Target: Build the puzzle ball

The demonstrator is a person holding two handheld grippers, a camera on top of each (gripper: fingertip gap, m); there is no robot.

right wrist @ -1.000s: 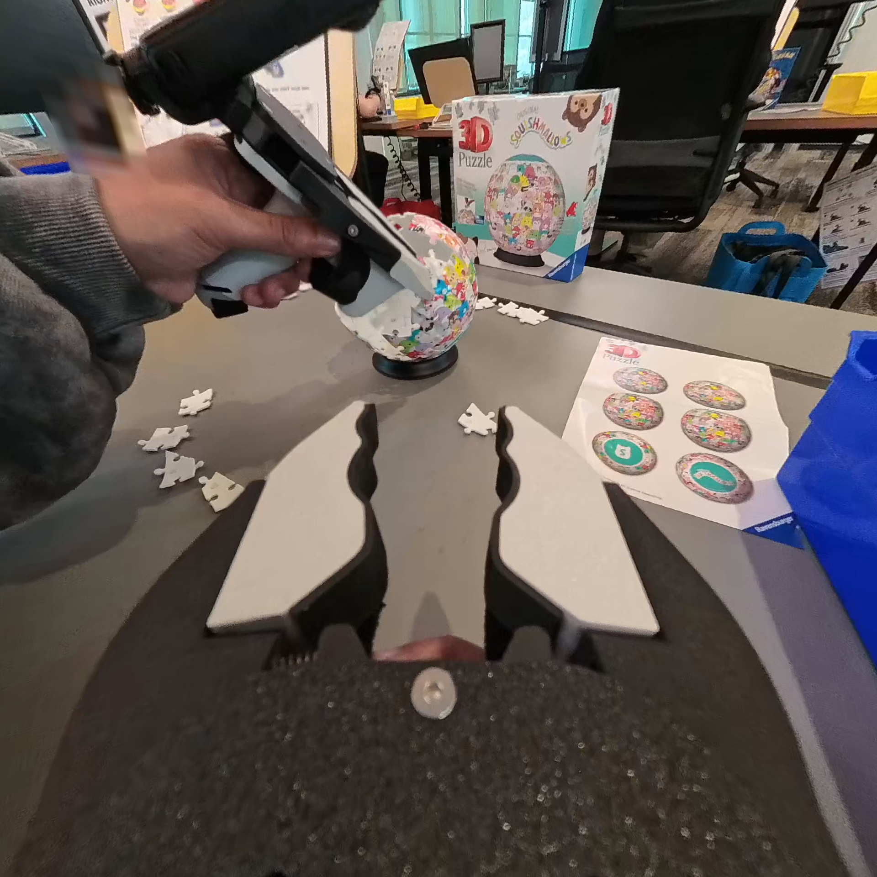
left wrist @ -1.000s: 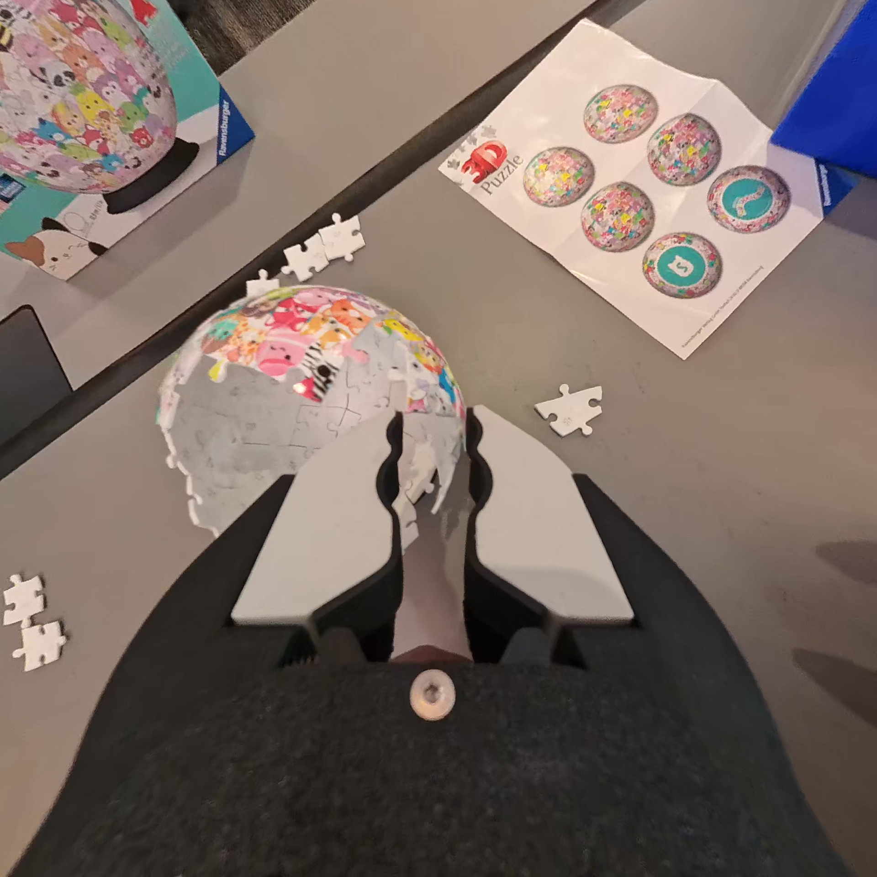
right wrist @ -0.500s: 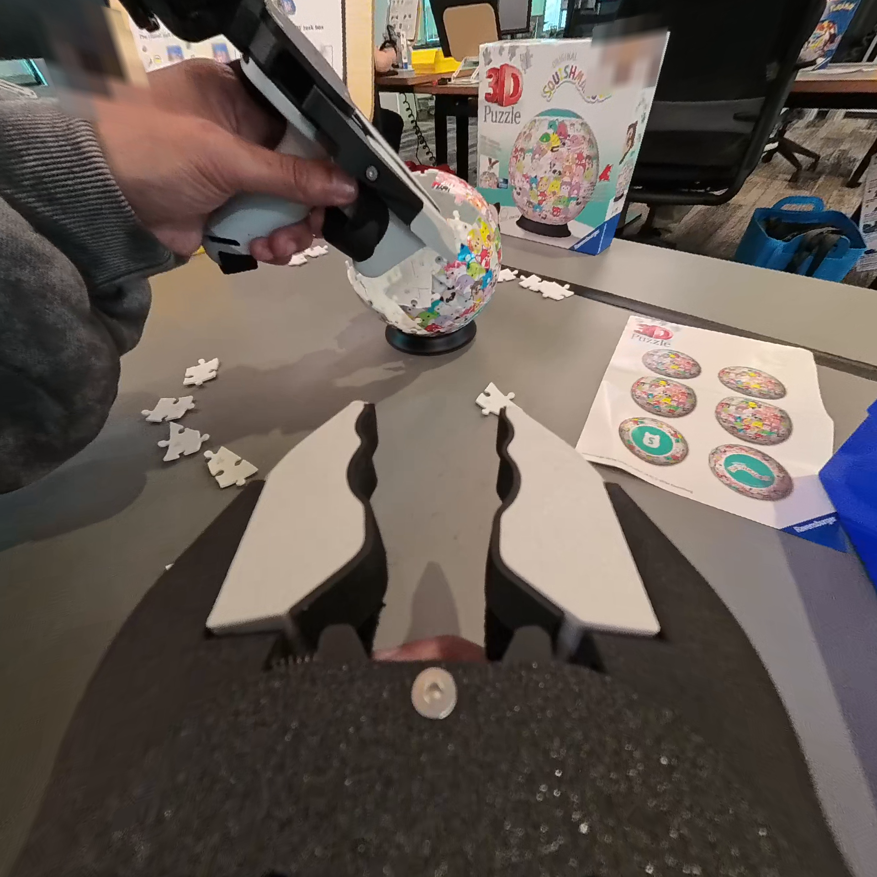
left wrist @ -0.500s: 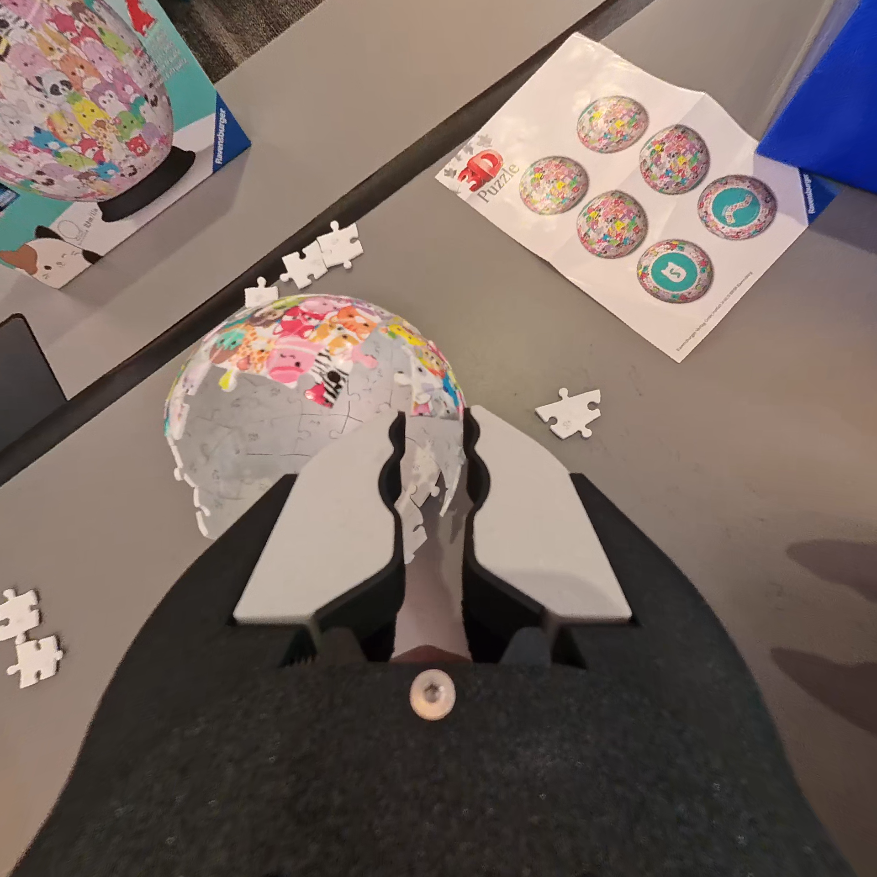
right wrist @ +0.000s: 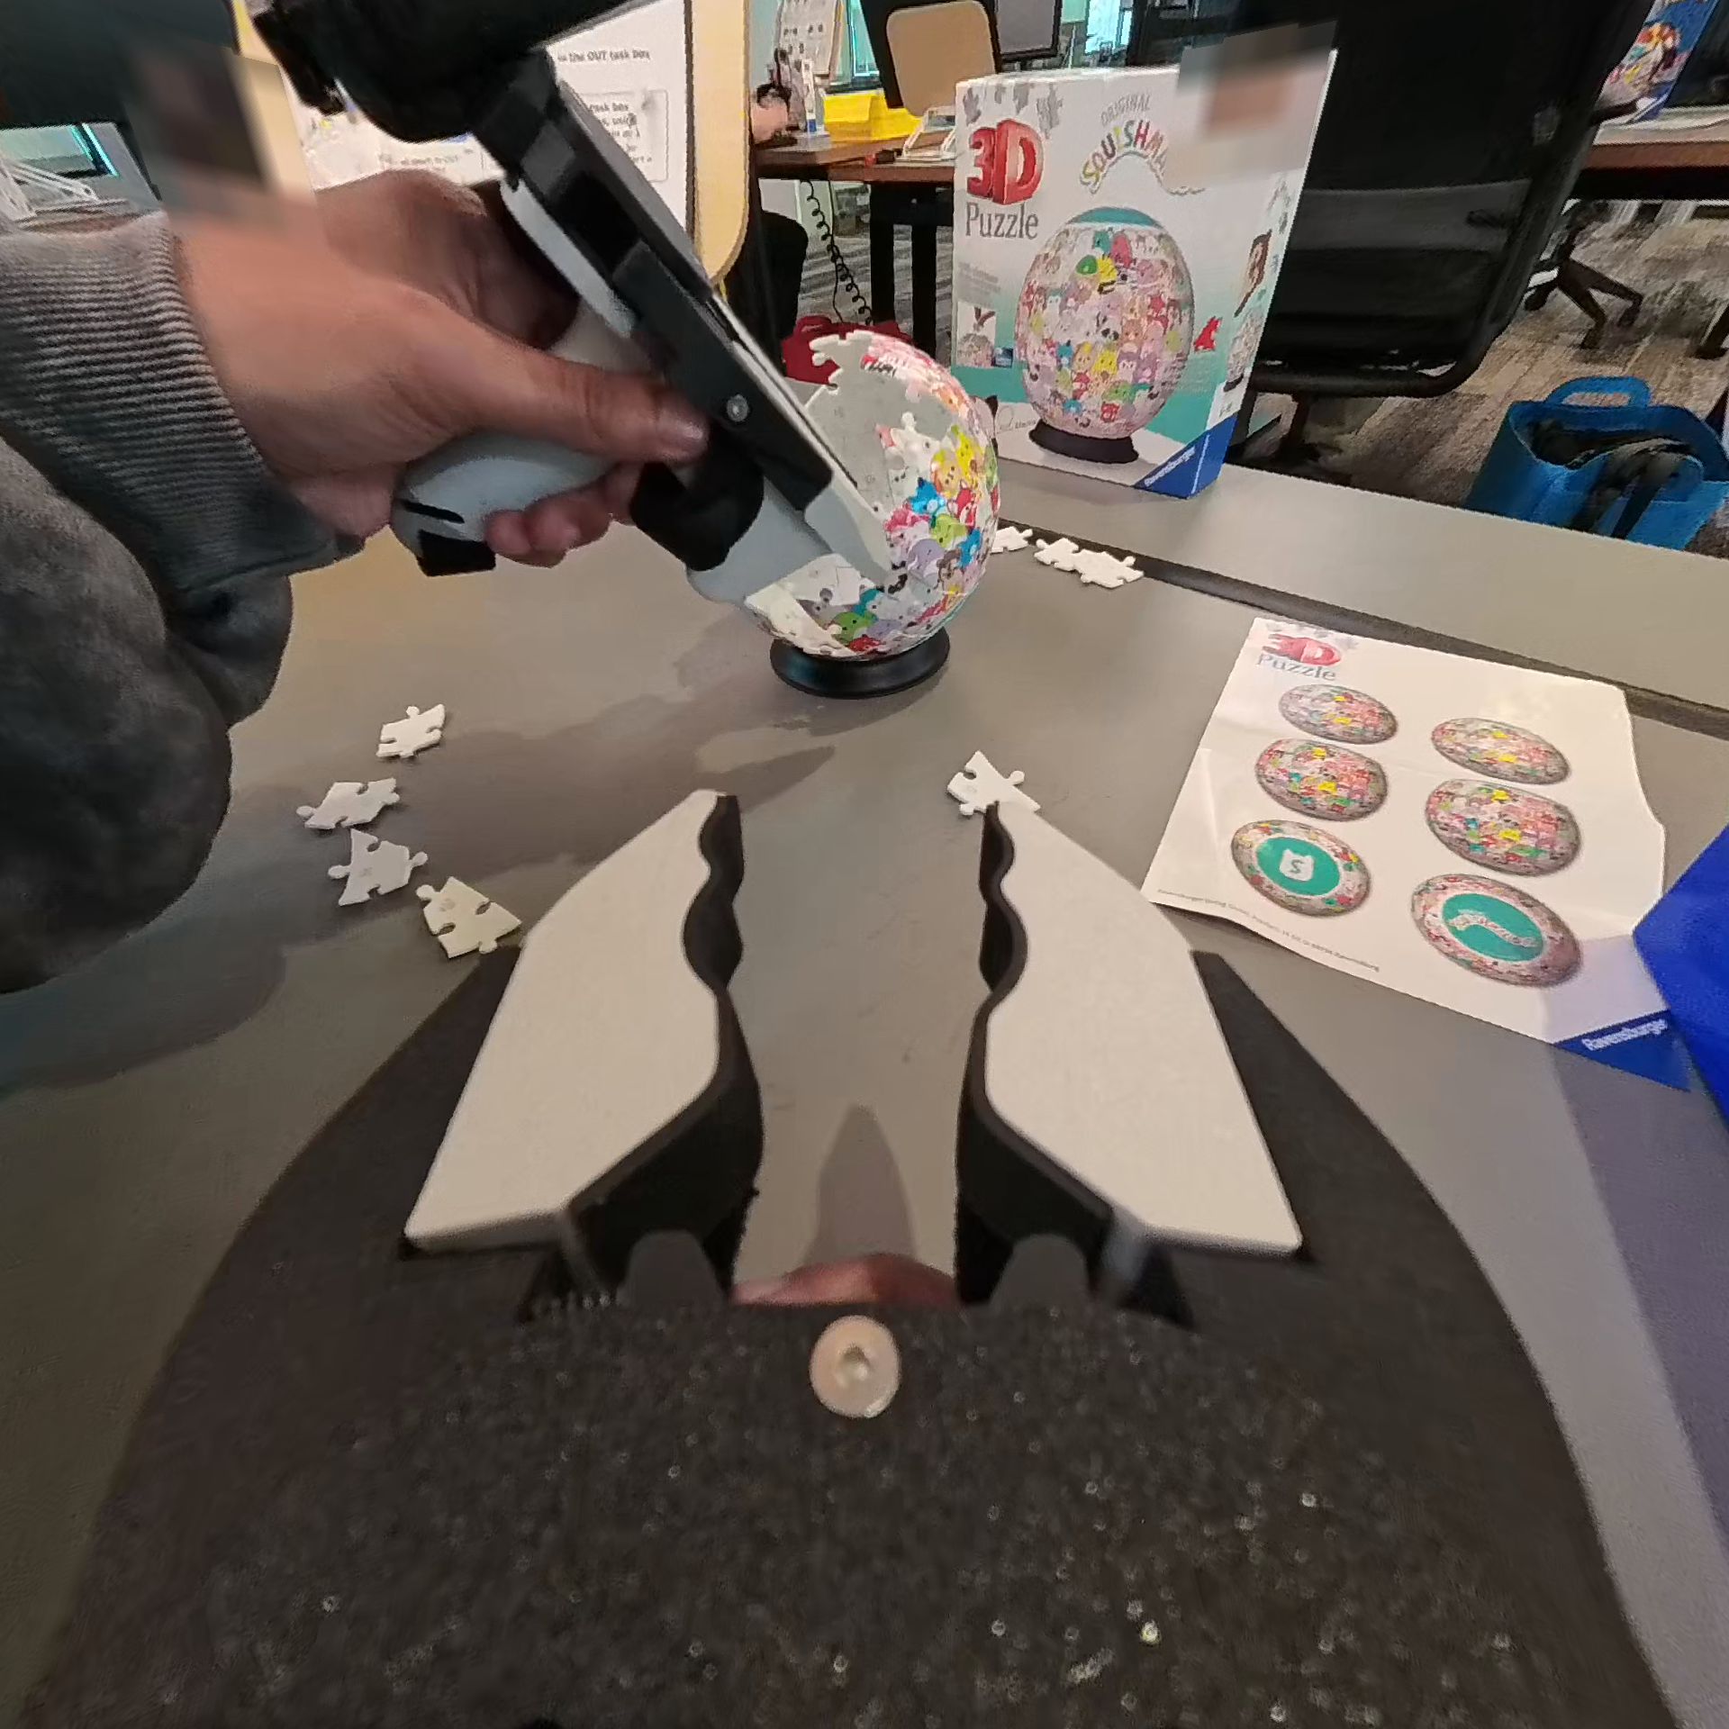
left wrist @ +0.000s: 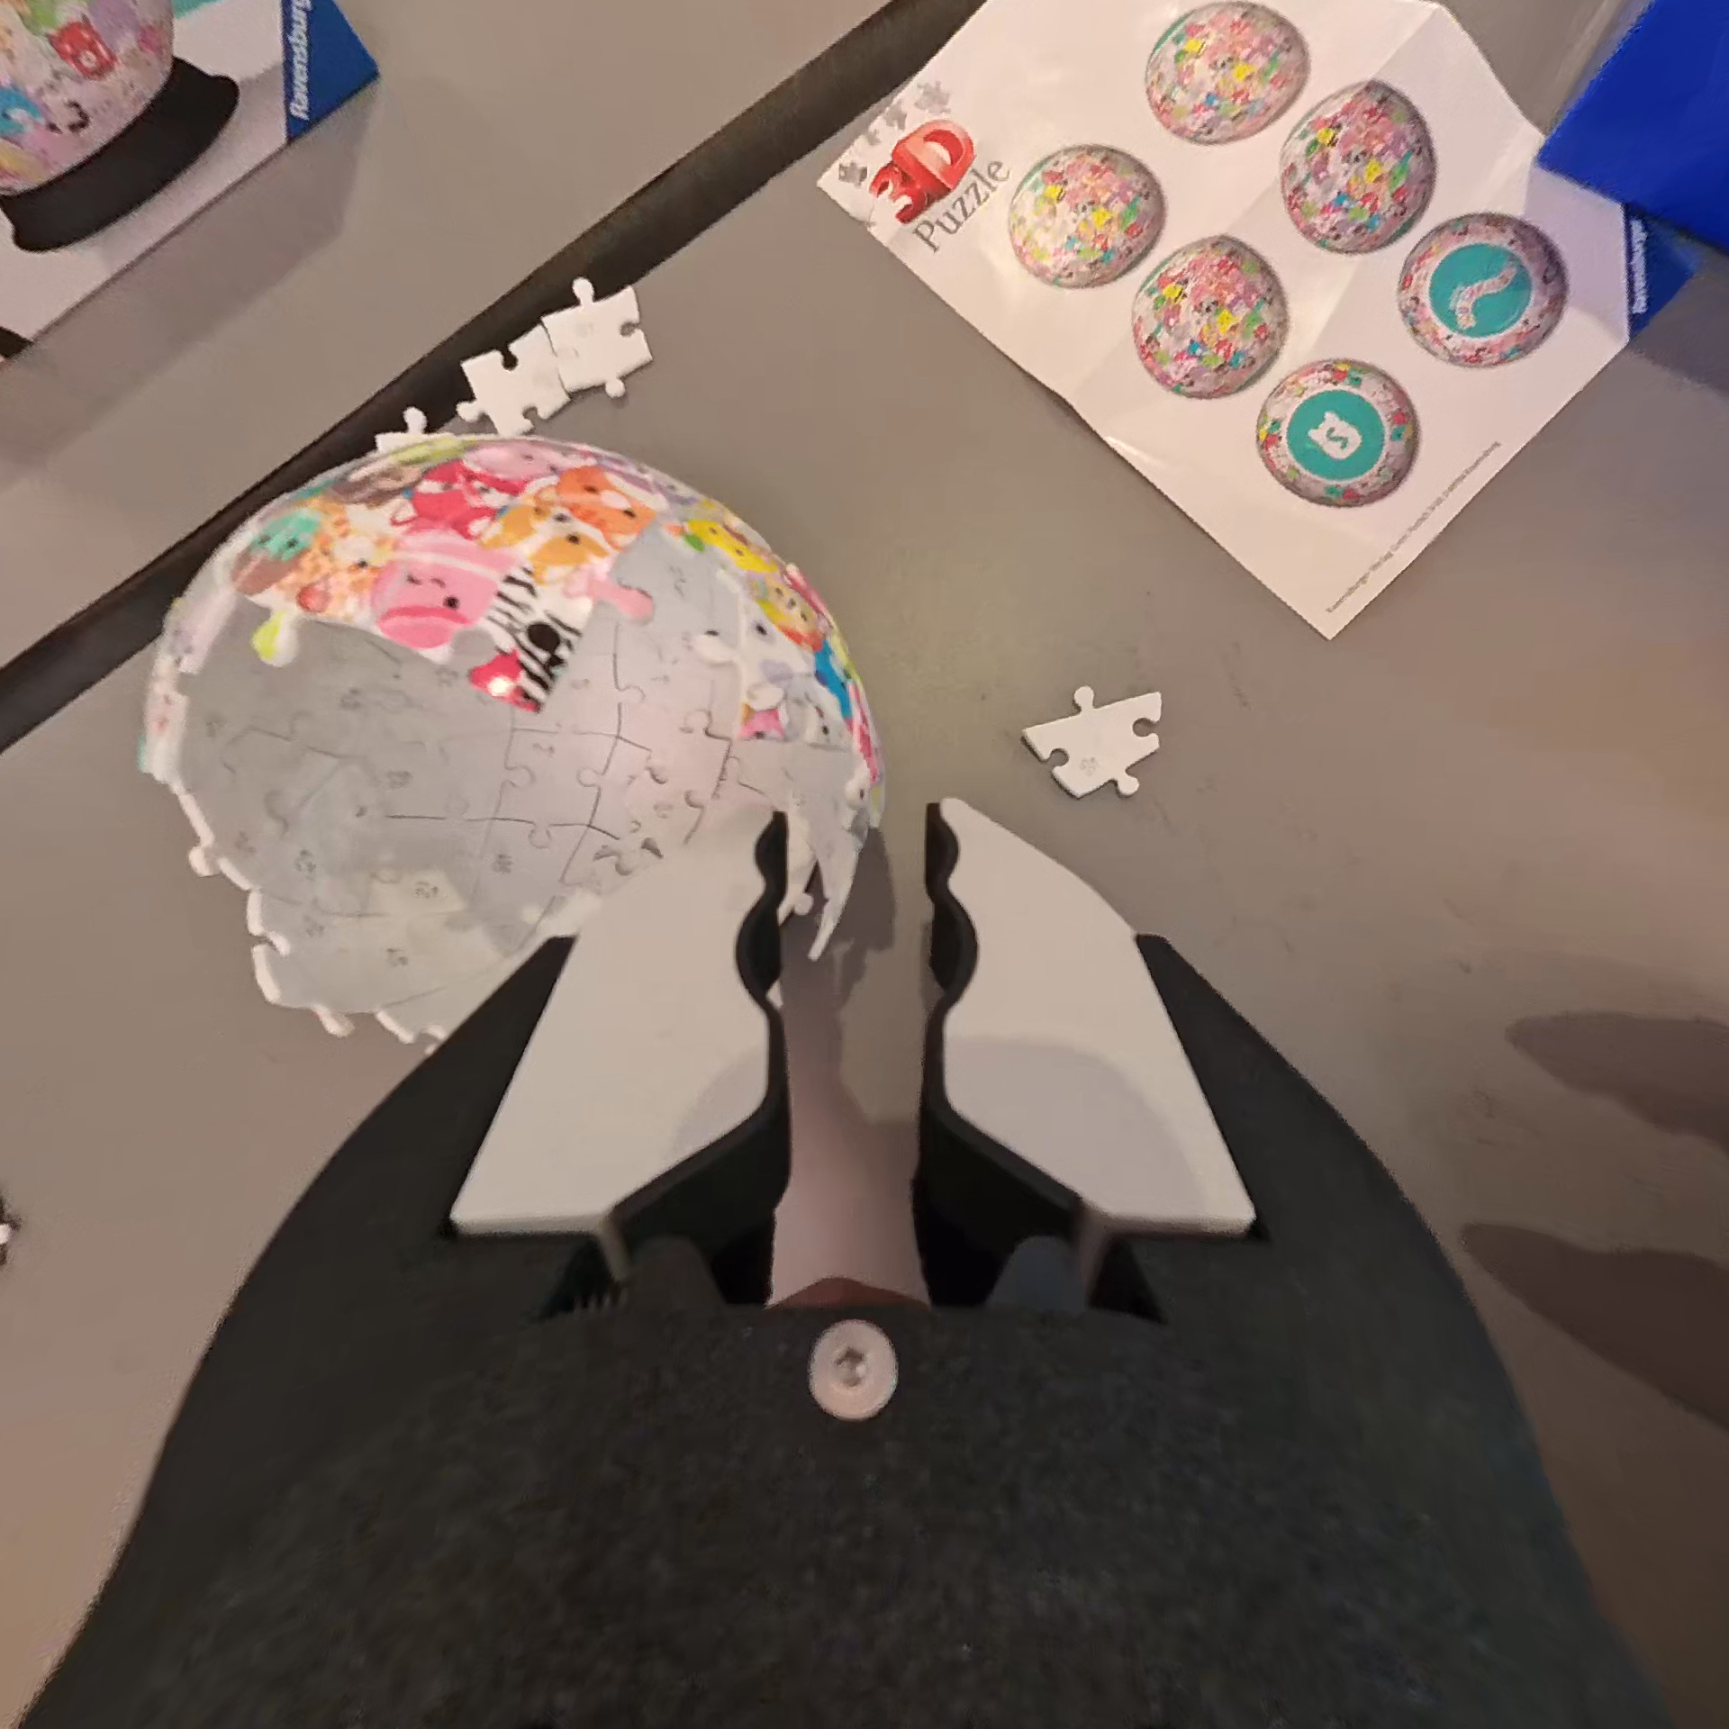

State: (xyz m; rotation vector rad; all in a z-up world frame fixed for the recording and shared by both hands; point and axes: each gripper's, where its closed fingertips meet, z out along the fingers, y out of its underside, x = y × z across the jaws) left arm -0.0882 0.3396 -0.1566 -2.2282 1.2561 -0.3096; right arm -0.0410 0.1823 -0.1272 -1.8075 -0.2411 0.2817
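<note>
The puzzle ball [left wrist: 449,748] is part built, with colourful pieces on its far side and the grey inside showing. It stands on a black stand [right wrist: 856,660]. My left gripper [left wrist: 851,823] is open with a narrow gap. The ball's jagged near rim lies between the fingers, next to the left one. The right wrist view shows this gripper [right wrist: 842,533] at the ball's [right wrist: 926,486] near side, held by a hand [right wrist: 421,355]. My right gripper [right wrist: 856,814] is open and empty above the table. A loose white piece [right wrist: 992,786] lies just past its right fingertip and also shows in the left wrist view [left wrist: 1095,744].
A leaflet [right wrist: 1403,842] lies to the right, with a blue box [right wrist: 1693,954] beyond it. The puzzle box [right wrist: 1113,262] stands behind the ball. Several loose pieces [right wrist: 374,842] lie at the left and a few more [left wrist: 561,360] behind the ball. Tip to tip, the grippers are about 15 centimeters apart.
My left gripper has shifted right along the ball's rim, so the ball sits further left in its view. Its gap looks unchanged. My right gripper stays open and has barely moved.
</note>
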